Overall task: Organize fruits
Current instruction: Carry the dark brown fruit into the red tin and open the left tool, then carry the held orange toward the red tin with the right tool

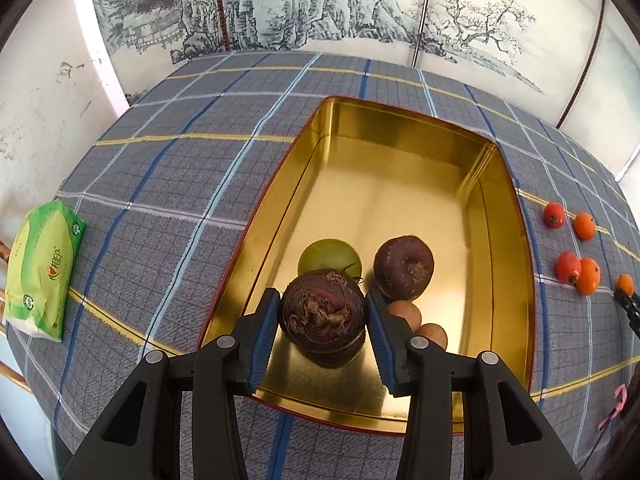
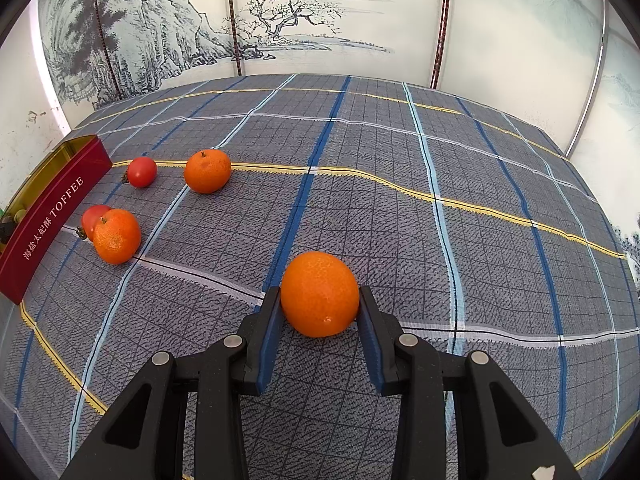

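My left gripper is shut on a dark purple round fruit, its blue pads pressing both sides. It hangs low over the near end of the gold tin, with its reflection just beneath. In the tin lie a green fruit, a second dark purple fruit and two small brown fruits. My right gripper is shut on an orange mandarin down at the checked cloth. Two more mandarins and two red tomatoes lie beside the tin's red wall.
A green tissue packet lies at the cloth's left edge. Painted screen panels close off the back of the table. The checked cloth stretches bare to the right of the loose fruits. A pink object shows at the far right edge.
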### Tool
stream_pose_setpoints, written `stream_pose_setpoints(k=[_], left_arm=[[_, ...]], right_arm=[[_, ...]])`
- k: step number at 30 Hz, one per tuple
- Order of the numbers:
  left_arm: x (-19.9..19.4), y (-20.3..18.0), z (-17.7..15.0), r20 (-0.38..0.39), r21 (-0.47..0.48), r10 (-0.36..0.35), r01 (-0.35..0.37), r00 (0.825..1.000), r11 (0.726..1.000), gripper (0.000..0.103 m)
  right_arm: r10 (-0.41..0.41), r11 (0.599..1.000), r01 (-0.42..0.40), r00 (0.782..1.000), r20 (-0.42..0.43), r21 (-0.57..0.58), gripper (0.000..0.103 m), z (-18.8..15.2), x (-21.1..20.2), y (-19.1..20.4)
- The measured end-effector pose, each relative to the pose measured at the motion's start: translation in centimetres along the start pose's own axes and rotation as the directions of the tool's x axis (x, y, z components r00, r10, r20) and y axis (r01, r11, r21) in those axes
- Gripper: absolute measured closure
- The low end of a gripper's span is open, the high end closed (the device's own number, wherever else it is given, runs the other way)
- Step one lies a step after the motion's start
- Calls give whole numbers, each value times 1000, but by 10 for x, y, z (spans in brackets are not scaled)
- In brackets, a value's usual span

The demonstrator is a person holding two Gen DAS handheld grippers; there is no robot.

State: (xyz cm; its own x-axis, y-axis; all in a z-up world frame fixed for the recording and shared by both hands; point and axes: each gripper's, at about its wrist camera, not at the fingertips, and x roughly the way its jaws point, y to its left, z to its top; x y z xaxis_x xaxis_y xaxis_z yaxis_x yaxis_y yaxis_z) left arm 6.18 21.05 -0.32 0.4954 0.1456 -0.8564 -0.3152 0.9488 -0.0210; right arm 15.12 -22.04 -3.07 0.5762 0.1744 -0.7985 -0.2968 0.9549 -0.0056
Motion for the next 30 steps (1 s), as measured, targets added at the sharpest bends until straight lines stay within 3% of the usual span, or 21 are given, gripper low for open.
stream_pose_setpoints(k=[5, 8, 14, 19, 30], left_arm=[[5, 1, -2, -22, -2, -14, 14, 1000, 1000, 57], [2, -1, -2, -16, 3, -26, 26, 1000, 1000, 49], [-4, -4, -2, -6, 11, -20, 20, 1000, 1000, 45], [-16, -6, -2, 23, 14, -17, 17, 1000, 1000, 36], [-44, -8, -10, 98, 3, 31, -32, 995, 999, 30]], right_arm=[[0, 1000, 0, 1000, 0, 0, 69, 0, 0, 0], [0, 1000, 0, 1000, 0, 0, 68, 0, 0, 0], [-1, 1000, 1, 1000, 0, -1, 68, 0, 0, 0], [-1, 1000, 1, 1000, 0, -1, 68, 0, 1, 0], [0, 1000, 0, 1000, 0, 0, 68, 0, 1, 0]])
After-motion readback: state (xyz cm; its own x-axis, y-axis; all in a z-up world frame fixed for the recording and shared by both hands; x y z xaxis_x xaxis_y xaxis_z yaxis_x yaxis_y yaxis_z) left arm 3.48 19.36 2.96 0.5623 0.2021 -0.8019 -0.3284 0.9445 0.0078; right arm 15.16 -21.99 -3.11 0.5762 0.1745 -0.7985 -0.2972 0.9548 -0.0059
